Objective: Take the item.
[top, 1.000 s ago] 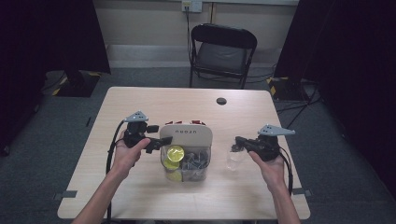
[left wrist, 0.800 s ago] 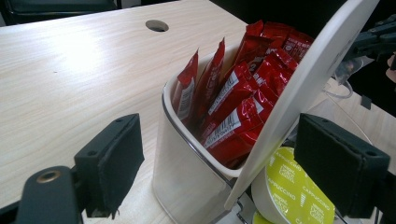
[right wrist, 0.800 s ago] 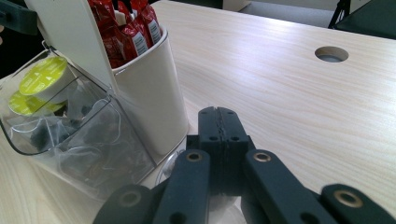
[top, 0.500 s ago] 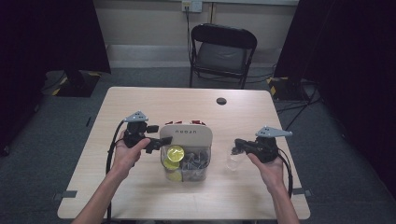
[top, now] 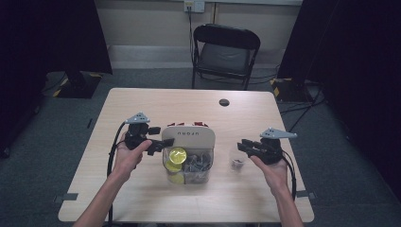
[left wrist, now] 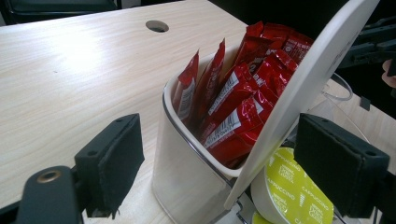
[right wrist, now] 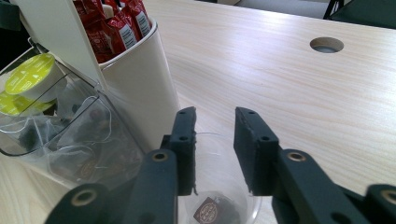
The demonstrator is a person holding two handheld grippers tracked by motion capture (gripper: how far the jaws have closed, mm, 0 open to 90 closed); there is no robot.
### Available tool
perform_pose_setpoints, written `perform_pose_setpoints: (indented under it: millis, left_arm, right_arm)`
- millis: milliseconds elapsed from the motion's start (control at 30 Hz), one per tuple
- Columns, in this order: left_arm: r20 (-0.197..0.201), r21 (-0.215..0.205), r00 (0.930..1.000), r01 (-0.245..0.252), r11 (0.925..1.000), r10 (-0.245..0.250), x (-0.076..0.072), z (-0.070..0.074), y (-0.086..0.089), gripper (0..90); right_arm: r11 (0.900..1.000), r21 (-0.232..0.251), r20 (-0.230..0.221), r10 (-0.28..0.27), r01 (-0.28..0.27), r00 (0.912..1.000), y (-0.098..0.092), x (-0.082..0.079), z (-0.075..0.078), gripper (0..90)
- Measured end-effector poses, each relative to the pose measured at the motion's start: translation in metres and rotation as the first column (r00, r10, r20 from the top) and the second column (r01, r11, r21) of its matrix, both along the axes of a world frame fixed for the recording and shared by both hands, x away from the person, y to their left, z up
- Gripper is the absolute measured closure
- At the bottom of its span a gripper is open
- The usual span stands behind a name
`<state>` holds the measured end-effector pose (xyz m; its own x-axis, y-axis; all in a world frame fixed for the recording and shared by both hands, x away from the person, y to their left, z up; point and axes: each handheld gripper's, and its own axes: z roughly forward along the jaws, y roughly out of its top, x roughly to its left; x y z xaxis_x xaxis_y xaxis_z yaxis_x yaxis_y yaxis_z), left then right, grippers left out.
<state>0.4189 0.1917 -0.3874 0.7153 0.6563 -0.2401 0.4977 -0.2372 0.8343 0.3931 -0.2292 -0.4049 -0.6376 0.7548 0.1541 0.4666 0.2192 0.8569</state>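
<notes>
A desk organiser [top: 188, 138] stands mid-table, its white back bin full of red sachets [left wrist: 233, 102] and its clear front bin holding yellow-green capsules [top: 178, 154] and tea bags. My left gripper [top: 160, 142] [left wrist: 219, 140] is open, its jaws wide apart either side of the organiser's left end, pads not pressing. To the organiser's right stands a clear cup [top: 235, 158] [right wrist: 215, 179] with a tea bag [right wrist: 208, 210] lying inside. My right gripper [top: 242, 145] [right wrist: 215, 114] hovers just over that cup; its jaws have just been opening, with nothing between the pads.
The wooden table [top: 189, 104] has a round cable hole [top: 224, 102] near its far edge. A black folding chair [top: 226, 52] stands beyond the table. Cables trail from both grippers toward the front edge.
The right gripper's jaws stand slightly further apart than before, above the cup. Both hands and the organiser have stayed in place.
</notes>
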Motion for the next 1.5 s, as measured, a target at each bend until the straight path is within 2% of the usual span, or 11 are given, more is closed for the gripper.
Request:
perform_pose_setpoints:
  millis: [433,633,700,867,1067,1200,1400,1500]
  left_arm:
    - [-0.004,-0.007,1.0,0.007,1.0,-0.007,0.001,0.0,0.0,15.4]
    - [0.001,-0.007,1.0,-0.004,1.0,0.004,0.0,0.003,0.004,15.7]
    - [-0.004,-0.017,1.0,-0.004,0.9998,0.004,0.0,0.002,0.005,15.5]
    - [0.0,-0.01,1.0,-0.006,0.9999,0.006,0.0,0.003,0.006,15.6]
    - [-0.004,-0.015,1.0,-0.007,0.9999,0.007,0.0,0.003,0.007,15.7]
    - [-0.002,-0.018,1.0,-0.004,0.9998,0.004,0.0,0.003,0.008,15.9]
    - [0.007,-0.014,1.0,-0.004,0.9999,0.004,-0.001,0.003,0.01,16.6]
    - [0.007,-0.03,0.9999,-0.008,0.9995,0.008,-0.002,0.005,0.013,17.1]
  right_arm:
    - [1.0,0.014,0.008,-0.012,0.012,0.9999,-0.007,-0.009,0.004,63.8]
    - [0.999,0.015,0.0,-0.045,0.045,0.999,-0.021,-0.017,0.004,55.1]
    - [0.999,0.01,-0.007,-0.045,0.045,0.999,-0.025,-0.021,0.002,53.7]
    - [0.998,-0.001,-0.018,-0.062,0.062,0.9979,-0.035,-0.032,-0.004,48.5]
    - [0.995,-0.038,-0.046,-0.092,0.091,0.9947,-0.046,-0.044,-0.019,40.8]
    - [0.991,-0.08,-0.082,-0.111,0.104,0.9905,-0.049,-0.046,-0.038,36.3]
    - [0.979,-0.143,-0.122,-0.163,0.145,0.9791,-0.053,-0.042,-0.061,28.9]
    - [0.972,-0.173,-0.127,-0.18,0.157,0.9754,-0.052,-0.039,-0.067,25.7]
